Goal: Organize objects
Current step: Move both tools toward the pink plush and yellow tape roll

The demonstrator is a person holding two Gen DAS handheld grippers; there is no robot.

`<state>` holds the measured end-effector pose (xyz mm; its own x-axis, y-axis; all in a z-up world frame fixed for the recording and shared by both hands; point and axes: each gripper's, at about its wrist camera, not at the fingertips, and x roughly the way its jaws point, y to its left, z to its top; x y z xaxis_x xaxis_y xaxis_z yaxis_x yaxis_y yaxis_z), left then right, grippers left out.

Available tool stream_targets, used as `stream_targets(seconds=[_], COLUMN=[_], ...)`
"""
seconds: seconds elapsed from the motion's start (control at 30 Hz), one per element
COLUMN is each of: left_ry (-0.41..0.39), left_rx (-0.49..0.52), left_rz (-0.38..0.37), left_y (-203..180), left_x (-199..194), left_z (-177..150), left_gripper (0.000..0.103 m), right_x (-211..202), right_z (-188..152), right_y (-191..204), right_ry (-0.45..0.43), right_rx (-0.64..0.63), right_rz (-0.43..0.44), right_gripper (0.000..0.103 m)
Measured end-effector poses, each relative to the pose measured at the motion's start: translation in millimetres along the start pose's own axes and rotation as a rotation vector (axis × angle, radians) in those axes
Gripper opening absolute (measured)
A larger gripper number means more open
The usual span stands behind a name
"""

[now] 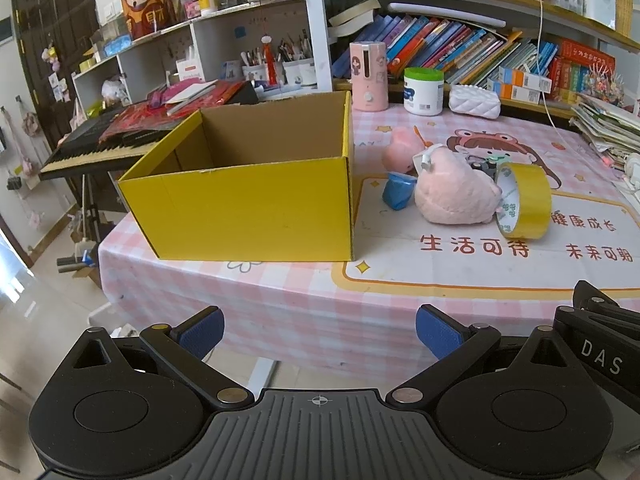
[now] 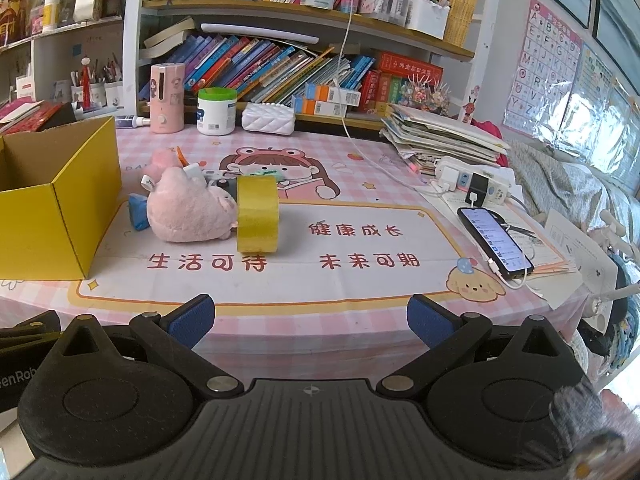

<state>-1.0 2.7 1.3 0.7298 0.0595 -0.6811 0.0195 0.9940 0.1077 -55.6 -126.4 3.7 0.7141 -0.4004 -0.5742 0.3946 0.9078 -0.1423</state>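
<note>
An open yellow cardboard box (image 1: 248,208) stands on the table's left part; it also shows in the right wrist view (image 2: 52,208). Right of it lie a pink plush toy (image 1: 454,194) (image 2: 188,212), a yellow tape roll (image 1: 526,200) (image 2: 257,214) standing on edge, a blue object (image 1: 397,191) (image 2: 138,210), a smaller pink toy (image 1: 400,150) (image 2: 162,160) and small items behind. My left gripper (image 1: 320,334) is open and empty, in front of the table edge, short of the box. My right gripper (image 2: 311,326) is open and empty, near the front edge, short of the tape.
At the table's back stand a pink dispenser (image 2: 167,98), a white jar with green lid (image 2: 216,111) and a white quilted case (image 2: 269,119). A phone on a cable (image 2: 495,240), a power strip (image 2: 472,184) and stacked papers (image 2: 440,136) lie right. A keyboard (image 1: 88,148) sits left.
</note>
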Motion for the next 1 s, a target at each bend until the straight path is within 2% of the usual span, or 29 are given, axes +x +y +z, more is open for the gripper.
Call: stream_targets(seconds=[0.57,1.0], left_ry=[0.017,0.044], left_rx=[0.006,-0.015], left_rz=[-0.011,0.03], left_y=[-8.8,-23.9], left_x=[7.9,18.0], left_z=[2.9,10.0], left_gripper=[0.103,0.103], right_x=[12.4,35.2], right_z=[2.2,10.7], right_y=[-2.6,-10.1], right_ry=[0.027,0.047], right_rx=[0.0,-0.024], right_rz=[-0.011,0.036], right_gripper=[0.103,0.103])
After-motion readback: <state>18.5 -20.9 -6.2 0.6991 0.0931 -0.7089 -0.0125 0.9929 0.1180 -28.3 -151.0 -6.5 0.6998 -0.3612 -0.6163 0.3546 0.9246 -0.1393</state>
